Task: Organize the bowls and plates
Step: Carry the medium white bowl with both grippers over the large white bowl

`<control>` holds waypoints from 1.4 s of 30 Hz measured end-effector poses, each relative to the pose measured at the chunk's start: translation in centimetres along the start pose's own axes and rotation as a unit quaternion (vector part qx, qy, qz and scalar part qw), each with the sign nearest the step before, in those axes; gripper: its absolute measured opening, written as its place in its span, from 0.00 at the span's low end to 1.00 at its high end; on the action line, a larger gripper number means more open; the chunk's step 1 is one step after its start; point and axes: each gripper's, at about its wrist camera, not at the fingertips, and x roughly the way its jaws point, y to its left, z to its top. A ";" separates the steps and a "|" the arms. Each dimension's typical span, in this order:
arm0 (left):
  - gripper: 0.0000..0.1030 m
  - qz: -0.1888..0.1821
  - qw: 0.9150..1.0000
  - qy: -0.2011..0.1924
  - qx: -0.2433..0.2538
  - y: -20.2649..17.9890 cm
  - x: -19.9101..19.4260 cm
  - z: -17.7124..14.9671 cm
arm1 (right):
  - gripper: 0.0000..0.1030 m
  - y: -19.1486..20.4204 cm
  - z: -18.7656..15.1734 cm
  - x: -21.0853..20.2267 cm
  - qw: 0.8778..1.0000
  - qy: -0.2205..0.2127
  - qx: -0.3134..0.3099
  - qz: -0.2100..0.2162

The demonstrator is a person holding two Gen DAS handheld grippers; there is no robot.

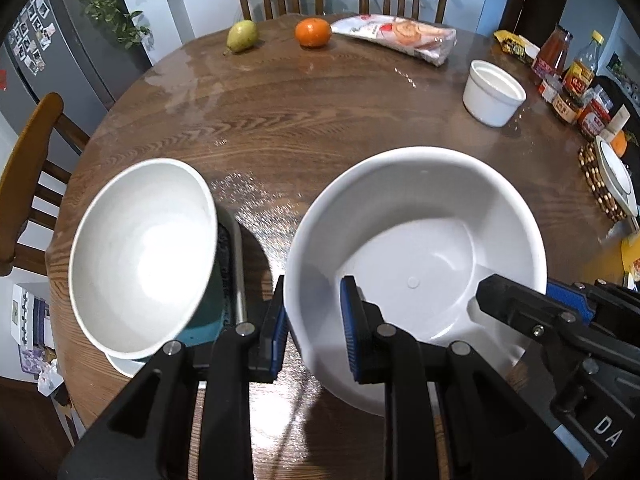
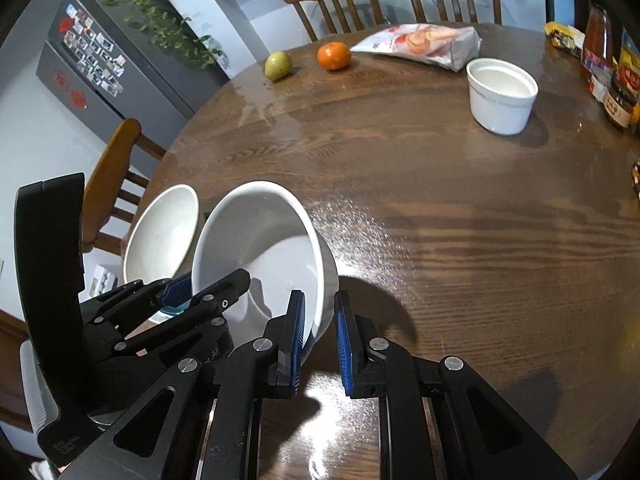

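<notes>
Both grippers hold one large white bowl (image 1: 416,248) (image 2: 260,248), tilted just above the wooden table (image 1: 320,120). My left gripper (image 1: 314,332) (image 2: 196,288) is shut on its near-left rim, one blue pad outside the wall and one inside. On the opposite rim my right gripper (image 2: 320,340) (image 1: 536,296) is shut the same way. A second white bowl (image 1: 144,256) (image 2: 160,236) leans tilted at the left on a teal dish (image 1: 208,320), with a white plate (image 1: 124,364) under it. A small straight-sided white bowl (image 1: 494,92) (image 2: 502,94) stands upright far right.
A pear (image 1: 241,35), an orange (image 1: 313,32) and a snack bag (image 1: 400,36) lie along the far edge. Bottles and jars (image 1: 576,80) crowd the right edge beside a plate on a beaded mat (image 1: 612,176). Wooden chairs (image 1: 24,184) ring the table.
</notes>
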 end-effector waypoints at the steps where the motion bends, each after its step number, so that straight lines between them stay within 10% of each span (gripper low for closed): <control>1: 0.20 -0.001 1.000 0.001 0.000 -0.1 0.1 -0.1 | 0.16 -0.1 -0.1 0.0 1.000 0.001 0.001 0.000; 42: 0.20 0.002 1.000 0.030 0.001 -1.1 2.0 -0.1 | 0.16 -1.5 -0.7 1.4 0.999 0.031 0.012 -0.003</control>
